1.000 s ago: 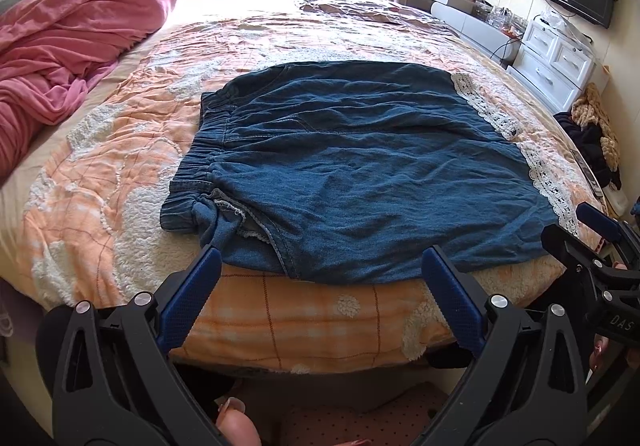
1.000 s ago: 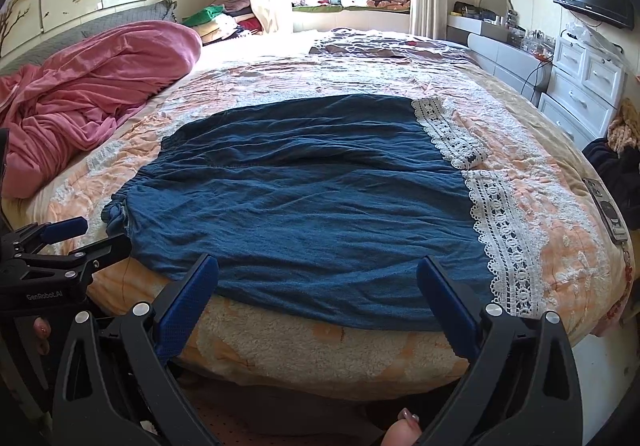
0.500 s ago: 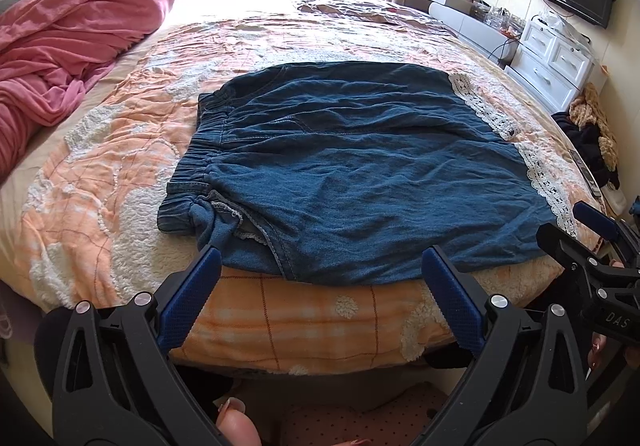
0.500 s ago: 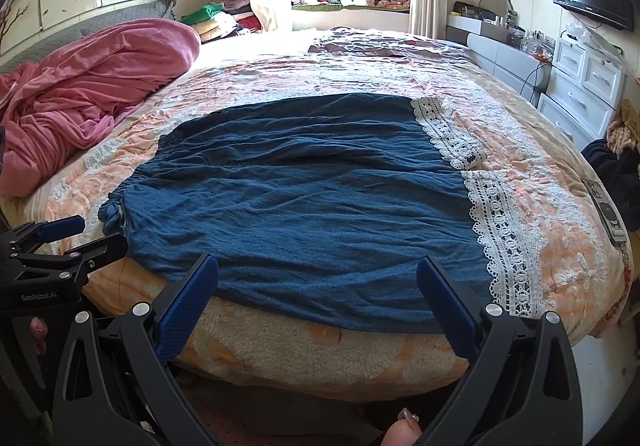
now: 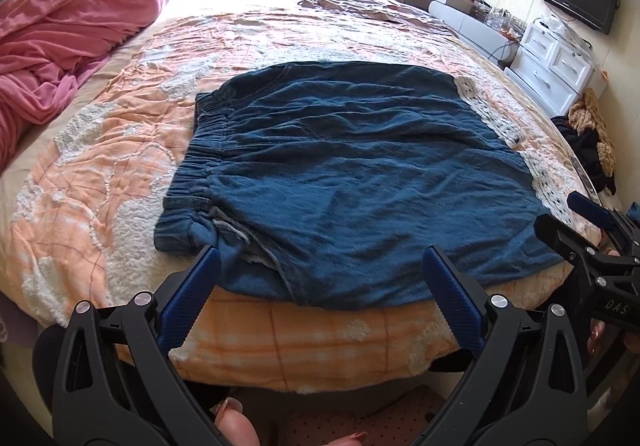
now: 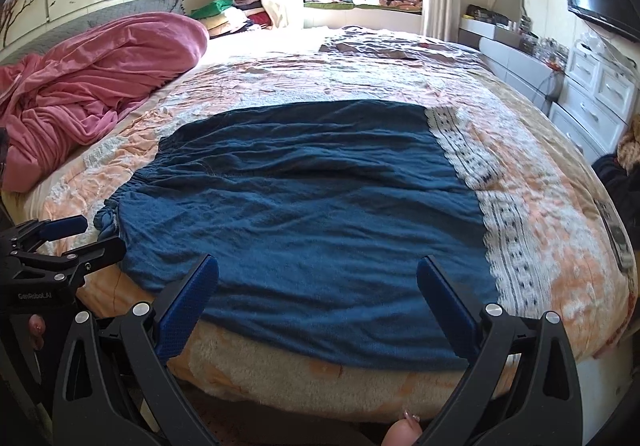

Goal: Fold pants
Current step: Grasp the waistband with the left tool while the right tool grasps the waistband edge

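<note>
Pants [image 5: 344,182] of dark blue denim lie spread flat near the foot edge of the bed [image 5: 304,342], on an orange-and-white quilt [image 5: 92,182], with the gathered elastic waistband [image 5: 200,166] toward the left and the white lace hems [image 6: 504,230] toward the right. At the near left corner the waistband is turned over a little, showing a pale inner lining. The left claw [image 5: 320,278] hangs just off the bed's edge with its blue-padded fingers [image 5: 192,294] spread wide — nothing between them — and its left finger tip lies over the near waistband corner in this view. The right claw [image 6: 318,282] is likewise wide apart and holds nothing, its fingers framing the near edge of the cloth. A crumpled pink blanket [image 6: 104,74] lies at the far left of the bed, well apart from the pants — a white chest of drawers [image 5: 556,62] stands along the right wall.
</note>
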### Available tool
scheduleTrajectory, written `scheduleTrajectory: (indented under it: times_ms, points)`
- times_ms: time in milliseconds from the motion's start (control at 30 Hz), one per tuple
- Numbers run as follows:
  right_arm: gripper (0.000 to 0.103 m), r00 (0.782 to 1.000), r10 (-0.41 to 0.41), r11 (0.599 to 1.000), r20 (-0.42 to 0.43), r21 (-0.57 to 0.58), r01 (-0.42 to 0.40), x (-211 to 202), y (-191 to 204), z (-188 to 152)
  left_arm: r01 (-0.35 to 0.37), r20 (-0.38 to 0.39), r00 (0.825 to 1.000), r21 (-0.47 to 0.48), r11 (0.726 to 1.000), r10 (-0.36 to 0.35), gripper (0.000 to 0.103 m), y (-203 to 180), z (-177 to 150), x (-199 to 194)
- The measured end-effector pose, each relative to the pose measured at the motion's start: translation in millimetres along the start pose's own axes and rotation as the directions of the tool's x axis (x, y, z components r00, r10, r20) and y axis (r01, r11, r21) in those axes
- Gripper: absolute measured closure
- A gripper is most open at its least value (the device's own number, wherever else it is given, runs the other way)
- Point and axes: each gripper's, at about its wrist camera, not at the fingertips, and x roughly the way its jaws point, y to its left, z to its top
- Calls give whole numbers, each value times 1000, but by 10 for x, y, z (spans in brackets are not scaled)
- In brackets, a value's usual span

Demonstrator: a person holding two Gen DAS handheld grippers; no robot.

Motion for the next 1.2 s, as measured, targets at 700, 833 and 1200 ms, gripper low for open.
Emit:
scheduleTrajectory:
  times_ms: [700,833,1200]
  points:
    - [4,978,136,941,-157,-288,-178,1791,249,1596,-142,-55,987,103,985,148,29,1090,1468,1336]
    - [4,969,154,912,-194,-350,-215,2074,322,1767,-122,-57,989,184,975,135,45,1054,1502,1590]
    - [5,948,120,762,-295,-584,-279,2733,685,2009,43,-36,999,182,982,-37,98,1051,1544,1631]
